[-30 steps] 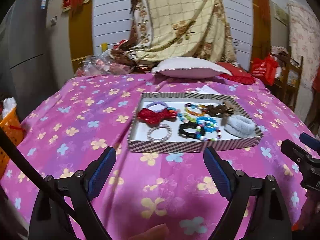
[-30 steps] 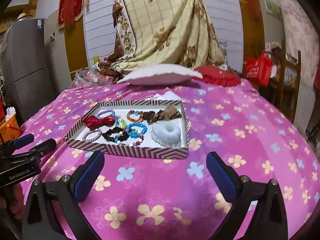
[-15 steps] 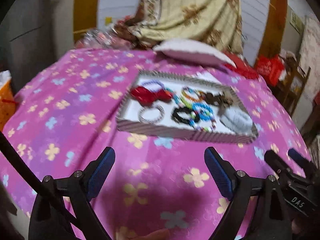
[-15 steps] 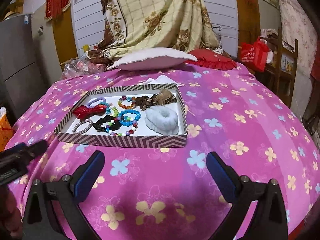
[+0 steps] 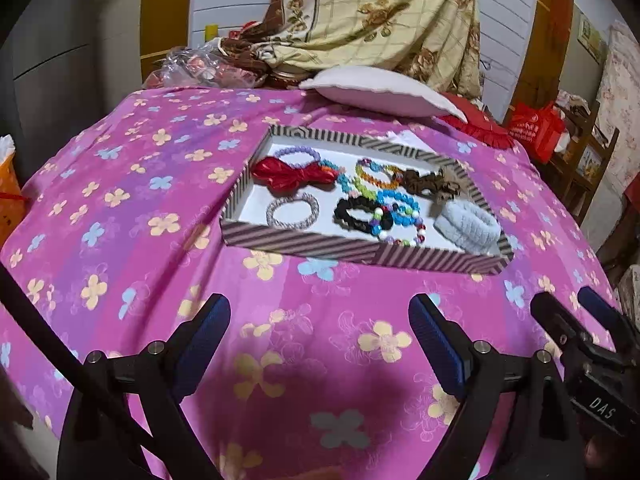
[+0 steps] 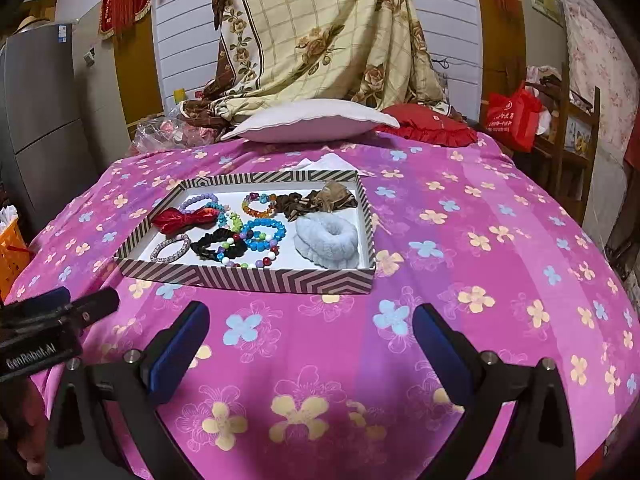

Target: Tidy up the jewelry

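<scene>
Above the bedspread (image 6: 460, 248), both gripper pairs hover agape before the tray (image 6: 248, 278).

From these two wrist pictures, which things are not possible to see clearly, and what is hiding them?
- White paper, both views: the far wall of the striped tray hides most of it.
- Beaded bracelets, both views: they overlap the black scrunchie, so their number is unclear.
- Orange basket, both views: cut off by the left edge.
- Right claw, left wrist view: cut off at the right edge.
- Print on the red bag: too small to read.
</scene>
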